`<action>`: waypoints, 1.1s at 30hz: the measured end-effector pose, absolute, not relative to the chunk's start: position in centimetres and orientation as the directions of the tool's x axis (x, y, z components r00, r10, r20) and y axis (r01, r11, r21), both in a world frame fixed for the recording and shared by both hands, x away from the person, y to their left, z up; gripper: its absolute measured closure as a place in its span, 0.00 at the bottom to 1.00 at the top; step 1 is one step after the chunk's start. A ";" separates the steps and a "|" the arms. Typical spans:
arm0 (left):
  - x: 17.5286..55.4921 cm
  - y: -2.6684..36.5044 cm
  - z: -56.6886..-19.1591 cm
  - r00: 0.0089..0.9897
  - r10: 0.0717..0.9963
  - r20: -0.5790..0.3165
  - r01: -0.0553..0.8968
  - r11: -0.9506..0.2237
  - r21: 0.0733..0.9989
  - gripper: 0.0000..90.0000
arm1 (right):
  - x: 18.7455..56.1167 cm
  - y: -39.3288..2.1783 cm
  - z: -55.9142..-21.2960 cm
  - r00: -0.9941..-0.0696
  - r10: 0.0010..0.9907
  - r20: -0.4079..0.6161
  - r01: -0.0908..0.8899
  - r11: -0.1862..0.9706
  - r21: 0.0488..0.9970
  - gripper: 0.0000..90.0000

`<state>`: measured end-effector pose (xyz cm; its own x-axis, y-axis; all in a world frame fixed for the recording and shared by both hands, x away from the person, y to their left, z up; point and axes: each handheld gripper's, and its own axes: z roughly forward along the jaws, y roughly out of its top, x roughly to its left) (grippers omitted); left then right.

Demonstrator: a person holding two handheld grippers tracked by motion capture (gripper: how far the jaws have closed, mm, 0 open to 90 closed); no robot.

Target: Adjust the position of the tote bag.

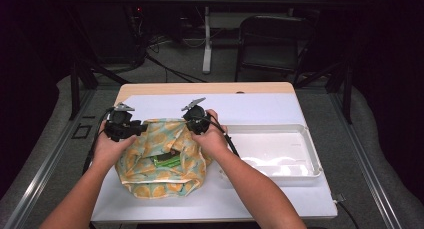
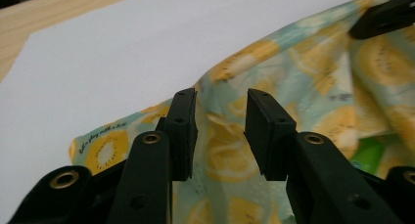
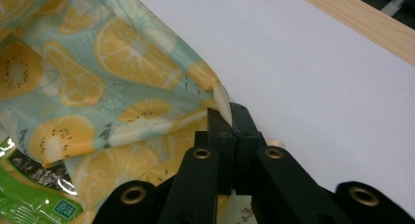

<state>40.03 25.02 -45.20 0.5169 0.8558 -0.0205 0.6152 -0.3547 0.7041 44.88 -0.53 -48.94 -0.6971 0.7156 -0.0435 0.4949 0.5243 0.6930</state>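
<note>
bag [image 1: 162,159] lies on the table [image 1: 260,109], mouth open, green packet [image 1: 167,162] inside | right tongs [image 3: 229,121] pinch the rim tight | left tongs [image 2: 221,133] part open, cloth between, not pinched | tip: grab rim again, pull mouth wide, go slow

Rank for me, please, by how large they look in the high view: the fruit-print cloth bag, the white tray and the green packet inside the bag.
1. white tray and fruit-print cloth bag: too alike to rank.
2. green packet: plainly smallest, and partly hidden by the bag.
</note>
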 end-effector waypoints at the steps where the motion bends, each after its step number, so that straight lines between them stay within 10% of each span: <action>1: 39.7 25.0 -44.9 0.521 0.853 -0.028 0.611 -0.350 0.710 0.71 | 44.9 -0.5 -48.9 -0.697 0.716 -0.041 0.494 0.521 0.696 1.00; 33: 36.2 21.5 -50.0 0.672 0.741 0.009 0.560 -0.516 0.649 0.52 | 45.1 -0.4 -49.4 -0.695 0.719 -0.023 0.510 0.515 0.689 0.99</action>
